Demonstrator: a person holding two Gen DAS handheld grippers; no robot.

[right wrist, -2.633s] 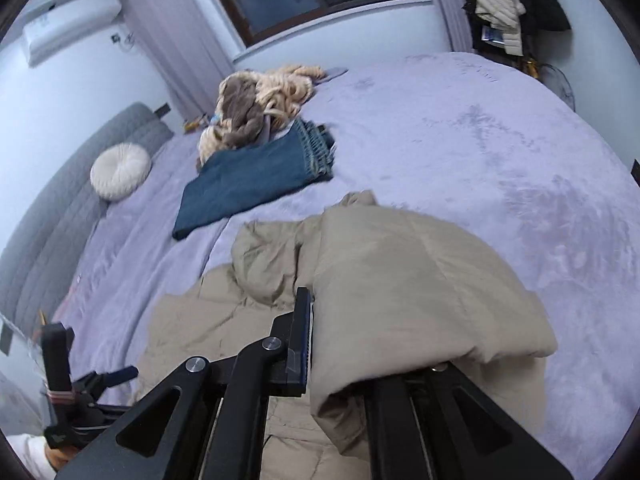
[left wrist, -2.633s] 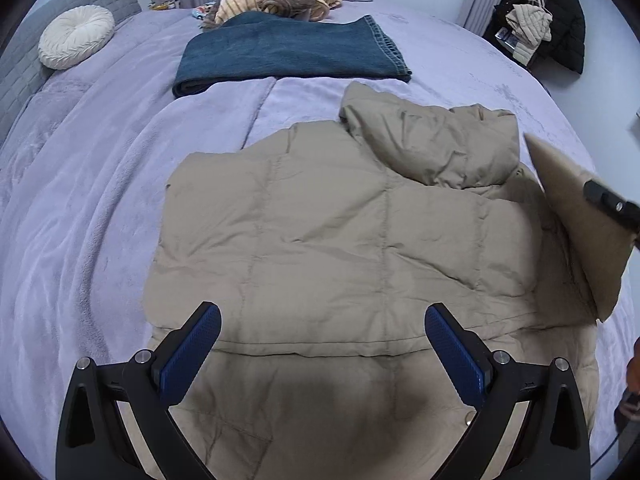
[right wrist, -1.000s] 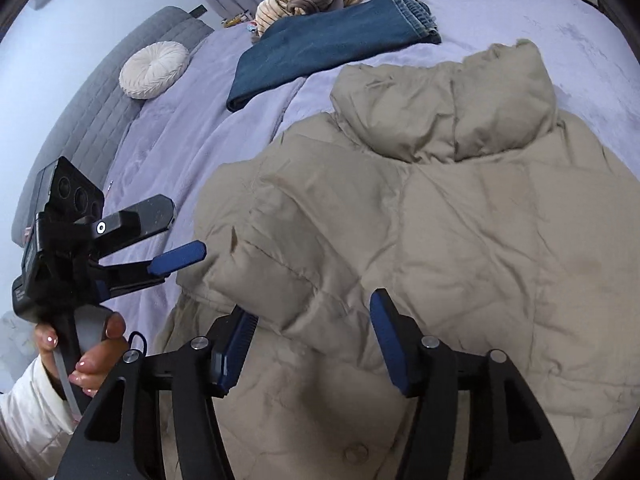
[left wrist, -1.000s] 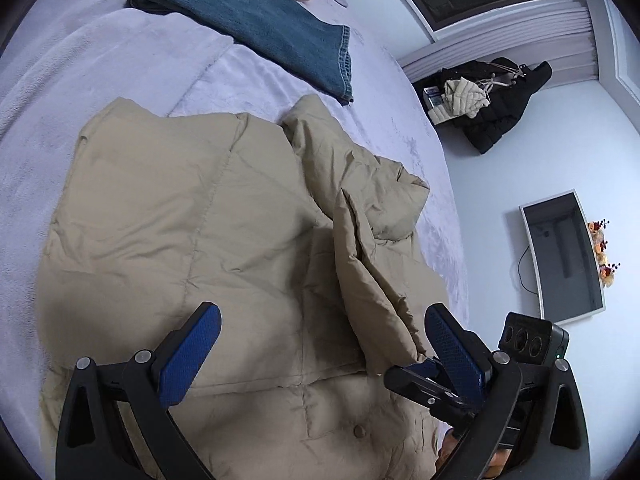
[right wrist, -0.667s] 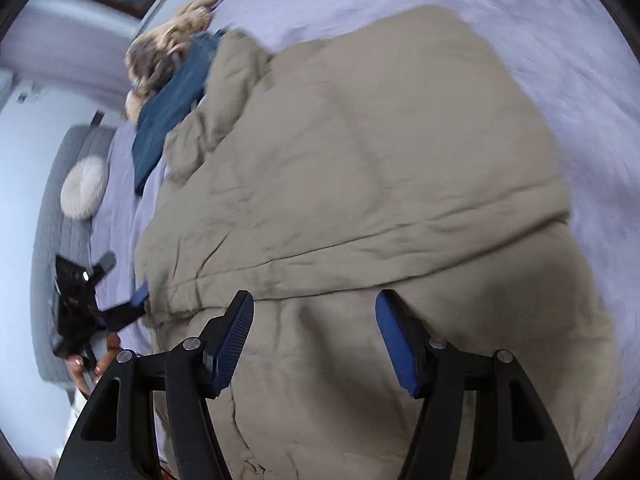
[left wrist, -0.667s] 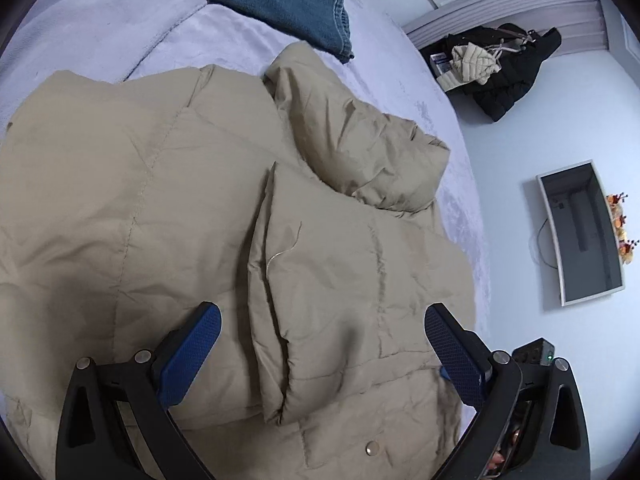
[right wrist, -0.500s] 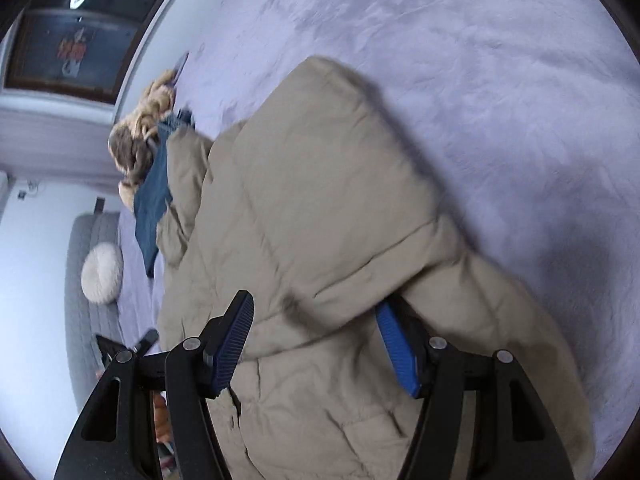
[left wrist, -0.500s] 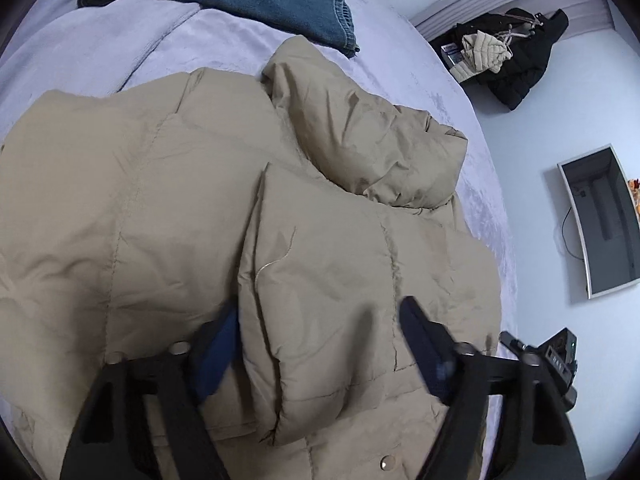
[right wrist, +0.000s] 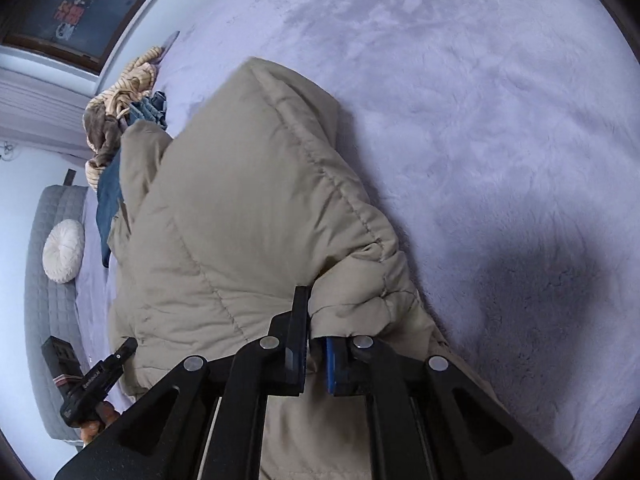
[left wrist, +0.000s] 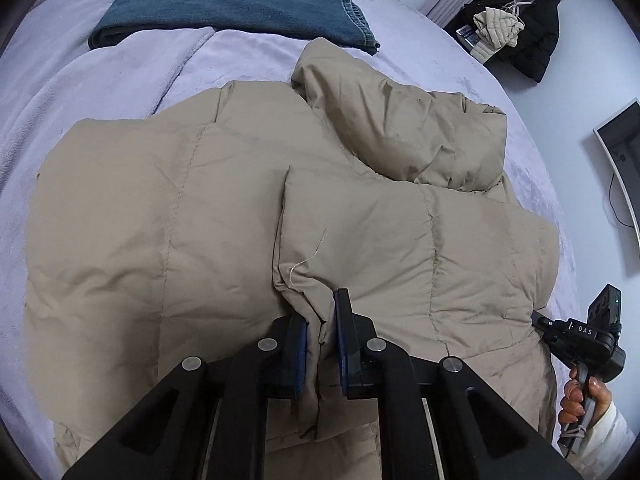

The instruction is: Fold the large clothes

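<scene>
The tan puffer jacket (left wrist: 224, 216) is lying spread on the purple bed (left wrist: 100, 92), its long axis running near to far, with the left hand-held gripper (left wrist: 320, 344) and right hand-held gripper (right wrist: 316, 352) both clenching its folded-over sleeve at the near edge.

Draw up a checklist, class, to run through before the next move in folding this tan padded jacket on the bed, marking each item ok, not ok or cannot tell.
1. Left gripper shut on the jacket flap's edge: ok.
2. Right gripper shut on the jacket's outer edge: ok.
3. Pinch deep enough to hold: cannot tell.
4. Folded jeans clear of the jacket: ok.
5. Bare blanket beside the jacket: ok.
</scene>
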